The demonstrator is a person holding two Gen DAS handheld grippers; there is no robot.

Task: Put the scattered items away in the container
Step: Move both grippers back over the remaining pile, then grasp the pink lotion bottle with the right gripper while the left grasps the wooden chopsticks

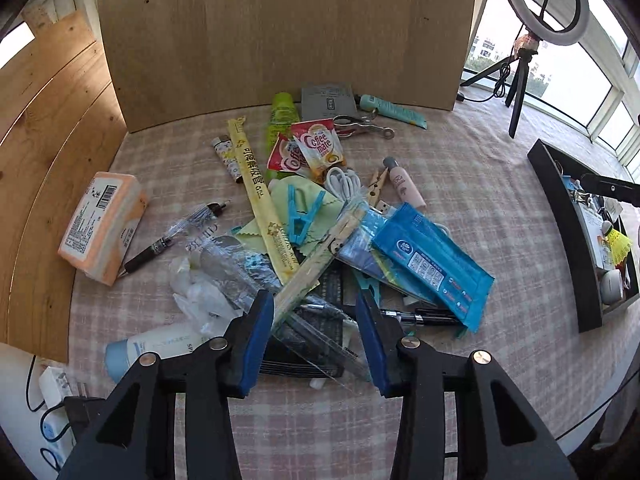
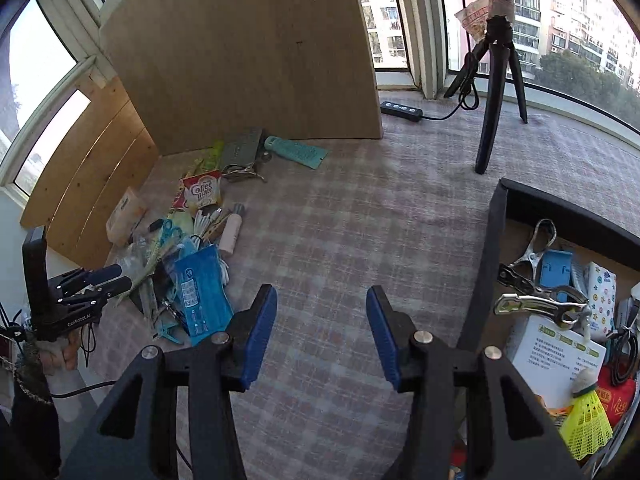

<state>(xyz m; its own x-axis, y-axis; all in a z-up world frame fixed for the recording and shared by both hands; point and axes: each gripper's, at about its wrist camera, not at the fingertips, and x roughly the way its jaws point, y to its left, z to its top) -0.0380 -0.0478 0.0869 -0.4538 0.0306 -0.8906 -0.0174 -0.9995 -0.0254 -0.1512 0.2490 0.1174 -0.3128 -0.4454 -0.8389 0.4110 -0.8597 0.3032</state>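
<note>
A heap of small items lies on the checked cloth: a blue wipes packet (image 1: 432, 260), a yellow chopstick sleeve (image 1: 262, 196), Coffee mate sachets (image 1: 316, 148), a blue clothes peg (image 1: 304, 212), a clear ruler (image 1: 320, 336) and pens. My left gripper (image 1: 316, 308) is open just above the heap's near edge, its fingers either side of the ruler and a dark flat item. The black container (image 2: 492, 248) stands at the right, holding several items. My right gripper (image 2: 322, 300) is open and empty over bare cloth beside the container's left wall. The heap also shows in the right wrist view (image 2: 200, 280).
A tissue pack (image 1: 102, 226) and a white tube (image 1: 156, 348) lie left of the heap. A wooden board (image 1: 288, 32) stands behind it. A ring-light tripod (image 2: 496, 80) stands at the back right. A power strip (image 1: 52, 412) sits at the near left.
</note>
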